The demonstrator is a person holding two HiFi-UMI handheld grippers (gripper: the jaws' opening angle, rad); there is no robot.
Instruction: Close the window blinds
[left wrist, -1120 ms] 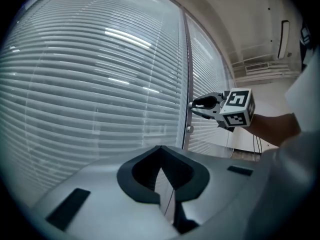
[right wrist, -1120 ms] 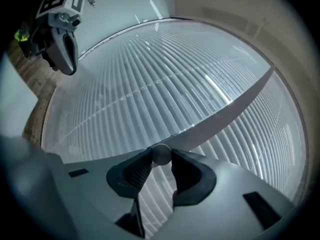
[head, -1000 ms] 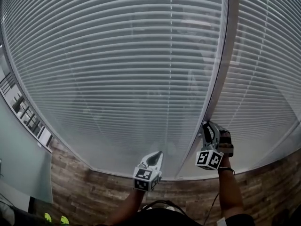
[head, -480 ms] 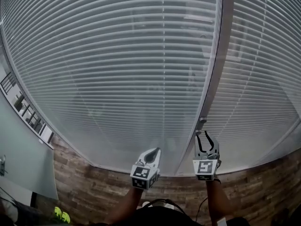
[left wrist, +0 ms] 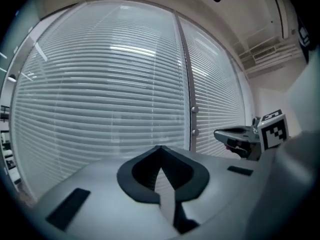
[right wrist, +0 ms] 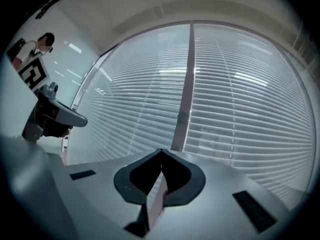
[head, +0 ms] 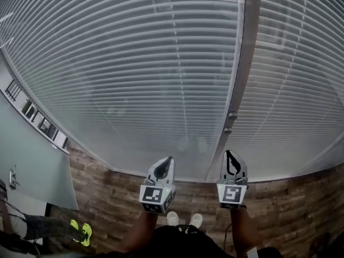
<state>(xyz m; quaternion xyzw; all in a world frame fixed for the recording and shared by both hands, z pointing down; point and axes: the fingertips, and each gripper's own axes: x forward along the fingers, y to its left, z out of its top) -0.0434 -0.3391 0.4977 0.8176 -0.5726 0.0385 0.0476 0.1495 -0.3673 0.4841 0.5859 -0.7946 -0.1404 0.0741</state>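
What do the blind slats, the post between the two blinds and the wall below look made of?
Blind slats: thin, pale, faintly glossy strips, likely aluminium or plastic; cannot tell which. Post: smooth grey, probably painted metal, carrying two small round knobs. Wall: matte brown planks with wood grain; real wood or laminate is unclear.

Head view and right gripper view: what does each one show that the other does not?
Only the head view: the wood wall below the blinds, and white shoes. Only the right gripper view: the ceiling. Both: the blinds, the post between them, the left gripper, shut, and the right gripper, whose jaws have just closed on nothing.
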